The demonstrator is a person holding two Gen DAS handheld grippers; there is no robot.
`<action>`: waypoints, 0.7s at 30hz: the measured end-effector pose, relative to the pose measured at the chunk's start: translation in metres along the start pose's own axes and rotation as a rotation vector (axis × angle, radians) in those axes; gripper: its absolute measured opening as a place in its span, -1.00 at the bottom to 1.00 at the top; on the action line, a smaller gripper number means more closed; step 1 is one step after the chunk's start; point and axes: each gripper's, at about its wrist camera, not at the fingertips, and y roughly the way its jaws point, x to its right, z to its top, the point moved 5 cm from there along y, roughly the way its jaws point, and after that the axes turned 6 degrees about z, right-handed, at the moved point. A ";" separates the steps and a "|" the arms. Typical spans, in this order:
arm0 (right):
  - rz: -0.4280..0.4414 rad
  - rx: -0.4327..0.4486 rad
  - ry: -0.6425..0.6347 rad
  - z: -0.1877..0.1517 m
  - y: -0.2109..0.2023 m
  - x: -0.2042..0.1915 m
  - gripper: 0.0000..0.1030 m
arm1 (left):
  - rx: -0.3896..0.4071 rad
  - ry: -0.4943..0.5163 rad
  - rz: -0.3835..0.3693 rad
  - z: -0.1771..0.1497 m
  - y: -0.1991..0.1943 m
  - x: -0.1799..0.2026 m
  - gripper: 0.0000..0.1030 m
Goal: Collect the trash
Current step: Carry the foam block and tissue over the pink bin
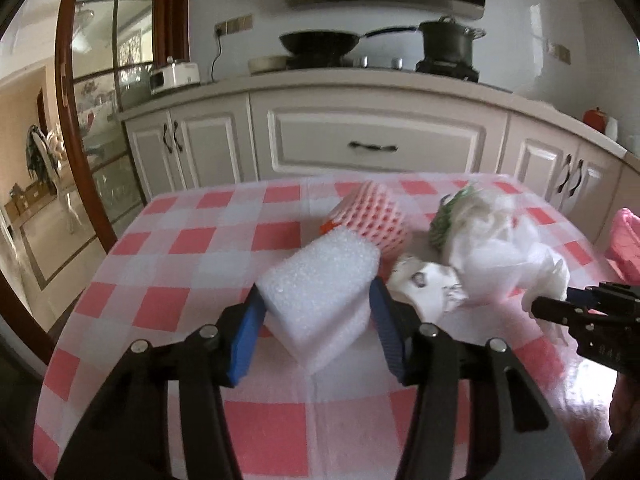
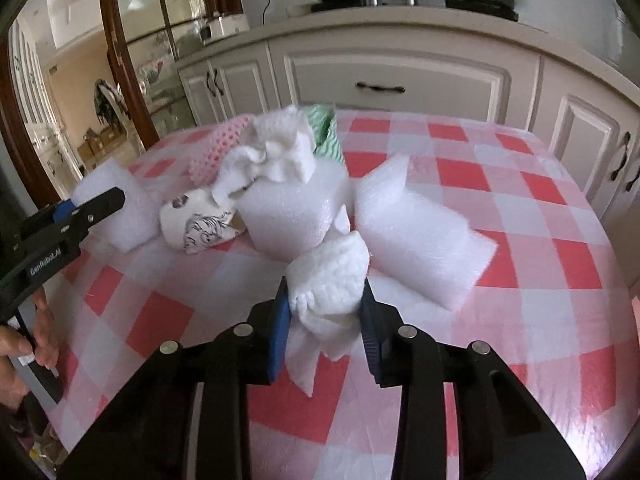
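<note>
On the red-and-white checked table lies a heap of trash. My left gripper is shut on a white foam block, its blue pads pressing both sides. My right gripper is shut on a crumpled white tissue. In the right wrist view the left gripper shows at the left edge against the same foam block. Behind lie a crushed printed paper cup, a pink foam net, a green-striped wrapper and more white foam pieces.
A pink basket stands off the table's right edge. White kitchen cabinets with a stove, a pan and a pot run behind the table. A glass door with a brown frame is at the left. A hand holds the left gripper's handle.
</note>
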 end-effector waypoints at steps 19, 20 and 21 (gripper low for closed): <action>-0.018 0.169 0.038 -0.019 -0.108 0.014 -0.35 | 0.153 0.081 -0.132 -0.001 -0.089 0.085 -0.01; -0.017 0.175 0.042 -0.021 -0.112 0.015 -0.35 | 0.157 0.085 -0.141 -0.001 -0.093 0.091 -0.01; -0.017 0.181 0.046 -0.021 -0.116 0.016 -0.35 | 0.161 0.087 -0.150 -0.001 -0.096 0.096 0.00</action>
